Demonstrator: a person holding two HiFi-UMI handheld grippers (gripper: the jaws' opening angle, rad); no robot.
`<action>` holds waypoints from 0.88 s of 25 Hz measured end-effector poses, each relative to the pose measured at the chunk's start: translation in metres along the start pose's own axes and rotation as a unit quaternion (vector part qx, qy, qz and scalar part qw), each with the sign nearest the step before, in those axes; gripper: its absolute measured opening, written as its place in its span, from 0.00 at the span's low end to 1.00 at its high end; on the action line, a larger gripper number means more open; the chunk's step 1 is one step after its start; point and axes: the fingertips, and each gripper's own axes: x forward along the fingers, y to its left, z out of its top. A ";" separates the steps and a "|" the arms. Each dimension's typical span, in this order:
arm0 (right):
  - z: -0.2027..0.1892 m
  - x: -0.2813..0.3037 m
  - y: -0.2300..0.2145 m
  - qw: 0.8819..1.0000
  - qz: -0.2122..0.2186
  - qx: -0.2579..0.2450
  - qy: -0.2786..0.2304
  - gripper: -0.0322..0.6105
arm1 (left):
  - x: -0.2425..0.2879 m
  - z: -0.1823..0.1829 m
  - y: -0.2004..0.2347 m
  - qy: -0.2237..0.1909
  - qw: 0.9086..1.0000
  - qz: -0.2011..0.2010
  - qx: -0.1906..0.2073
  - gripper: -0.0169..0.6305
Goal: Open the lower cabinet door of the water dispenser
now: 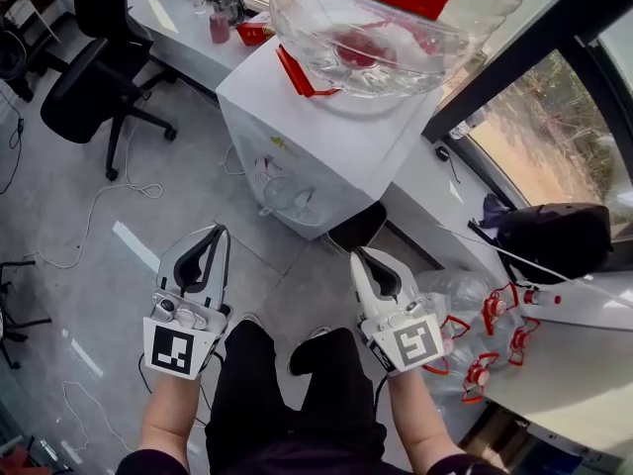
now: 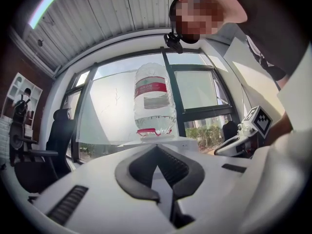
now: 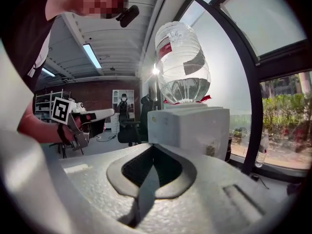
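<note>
The white water dispenser [image 1: 336,117] stands just ahead of me with a big clear bottle [image 1: 376,18] upside down on top. From above I see its front face with the taps [image 1: 282,191]; the lower cabinet door is too foreshortened to make out. My left gripper [image 1: 216,234] and right gripper [image 1: 358,257] hang side by side in front of it, short of its face, both shut and empty. In the left gripper view, the closed jaws [image 2: 156,147] point at the dispenser's top [image 2: 161,141]. Those in the right gripper view [image 3: 153,147] point at its upper body [image 3: 190,128].
A black office chair [image 1: 94,77] stands at the left, with loose cables [image 1: 99,206] on the floor beside it. Right of the dispenser runs a white window sill [image 1: 425,201] with a black bag [image 1: 554,240]. Empty bottles with red handles [image 1: 495,325] lie below it.
</note>
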 end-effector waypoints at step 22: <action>-0.177 0.057 -0.047 0.999 -0.003 -0.021 -0.039 0.06 | 0.011 -0.224 0.039 0.010 1.000 0.016 -0.008 0.04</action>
